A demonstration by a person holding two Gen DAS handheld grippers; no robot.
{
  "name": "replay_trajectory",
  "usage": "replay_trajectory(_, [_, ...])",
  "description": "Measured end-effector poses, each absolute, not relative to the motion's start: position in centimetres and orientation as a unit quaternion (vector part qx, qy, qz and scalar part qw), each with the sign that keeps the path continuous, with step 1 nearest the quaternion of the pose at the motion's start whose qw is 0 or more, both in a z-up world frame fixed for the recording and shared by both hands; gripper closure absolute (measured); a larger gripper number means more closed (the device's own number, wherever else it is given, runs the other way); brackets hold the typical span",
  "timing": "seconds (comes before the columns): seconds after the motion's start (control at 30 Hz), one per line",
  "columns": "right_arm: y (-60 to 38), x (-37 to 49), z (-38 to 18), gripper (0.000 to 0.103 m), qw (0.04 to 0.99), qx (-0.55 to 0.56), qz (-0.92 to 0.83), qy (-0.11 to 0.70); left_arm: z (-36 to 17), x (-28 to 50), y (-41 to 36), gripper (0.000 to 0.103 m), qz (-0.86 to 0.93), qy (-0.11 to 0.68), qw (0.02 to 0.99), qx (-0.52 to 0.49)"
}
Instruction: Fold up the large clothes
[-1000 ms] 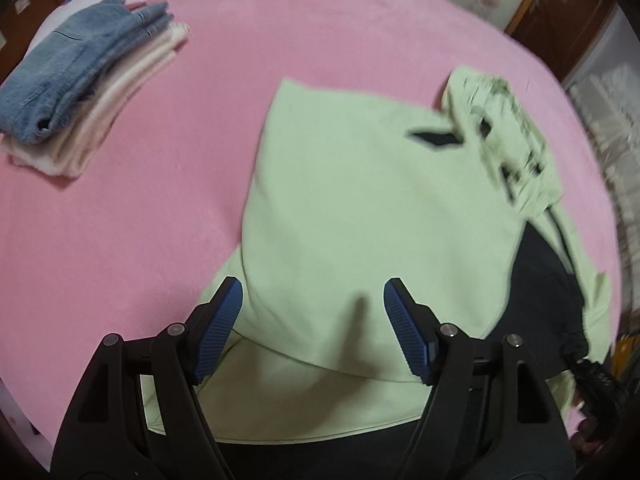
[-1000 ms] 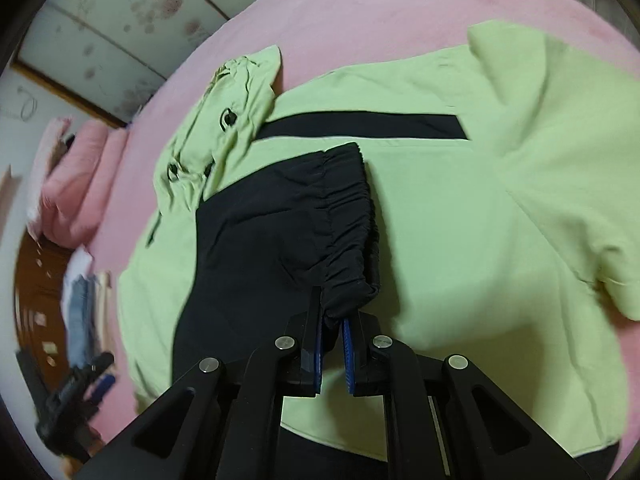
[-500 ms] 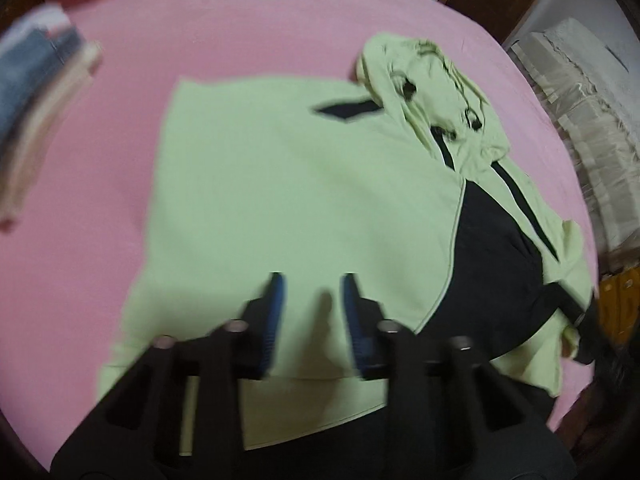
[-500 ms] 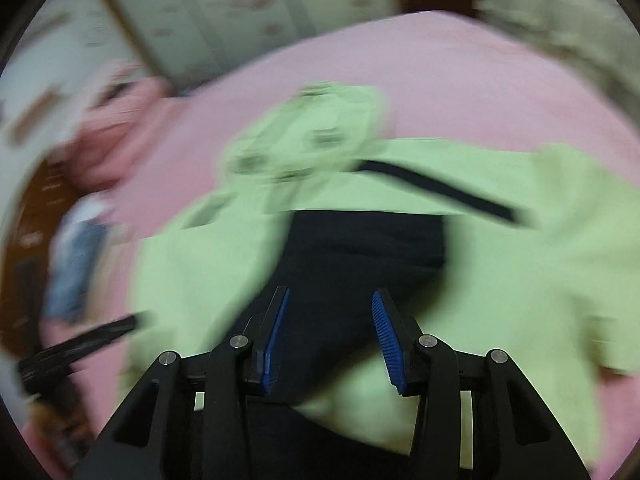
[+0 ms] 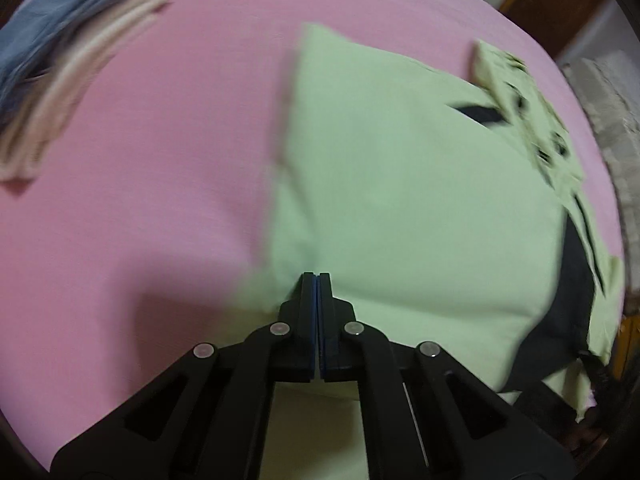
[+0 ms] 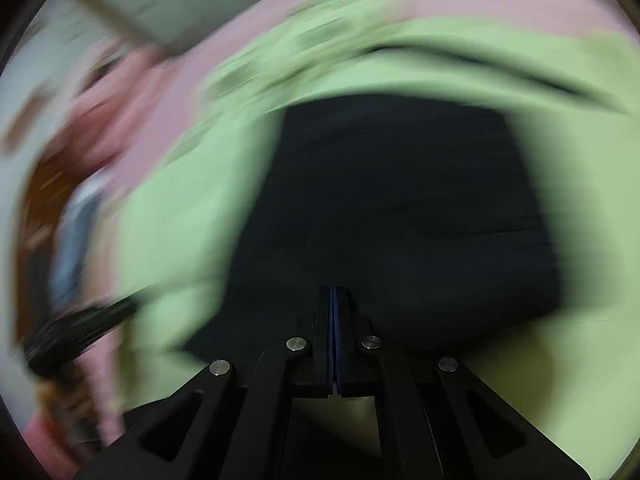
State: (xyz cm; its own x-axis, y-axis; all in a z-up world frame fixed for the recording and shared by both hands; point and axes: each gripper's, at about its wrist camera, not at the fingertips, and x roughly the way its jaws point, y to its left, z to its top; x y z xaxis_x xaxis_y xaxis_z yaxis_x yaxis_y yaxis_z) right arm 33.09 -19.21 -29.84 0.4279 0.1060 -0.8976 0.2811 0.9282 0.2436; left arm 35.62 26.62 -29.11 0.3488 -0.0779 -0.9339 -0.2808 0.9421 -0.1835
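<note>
Left tool clenching, jaws just closing over the pale green hoodie's left edge, possibly pinching fabric | right tool clenching over its black panel, view blurred | hoodie lying spread on pink bed | folded clothes stack sitting beyond.

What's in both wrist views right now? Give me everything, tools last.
hoodie: one, light green with black panels, spread on the bed
bedcover: one, pink, under everything
folded clothes stack: one, blue denim on cream, far left of the bed
wooden furniture: brown, beyond the bed
left tool: black, blue pads, shut at the green fabric's left side
right tool: black, blue pads, shut over the black panel; view blurred
</note>
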Motion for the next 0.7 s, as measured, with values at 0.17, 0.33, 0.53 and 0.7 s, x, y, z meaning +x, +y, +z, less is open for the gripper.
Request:
replay_trajectory(0.17, [-19.1,33.1,-26.2,0.103,0.862,0.188,-0.024,0.471,-26.5,35.9,25.7,0.102,0.037,0.52,0.838,-0.163])
replay_trajectory(0.33, [-10.1,38.1,-28.2,0.103,0.796,0.297,0.174,0.498,-27.2,40.7,20.7,0.102,-0.067,0.534,0.812,-0.224])
replay_trajectory(0.53, [-5.3,44.7,-32.7,0.103,0.793,0.267,0.196,0.511,-29.4,45.7,20.8,0.102,-0.009,0.496,0.842,-0.21])
replay_trajectory(0.7, [-16.5,44.9,-32.7,0.103,0.838,0.265,0.004,0.476,-29.8,47.2,27.3,0.102,0.077,0.469,0.858,-0.192])
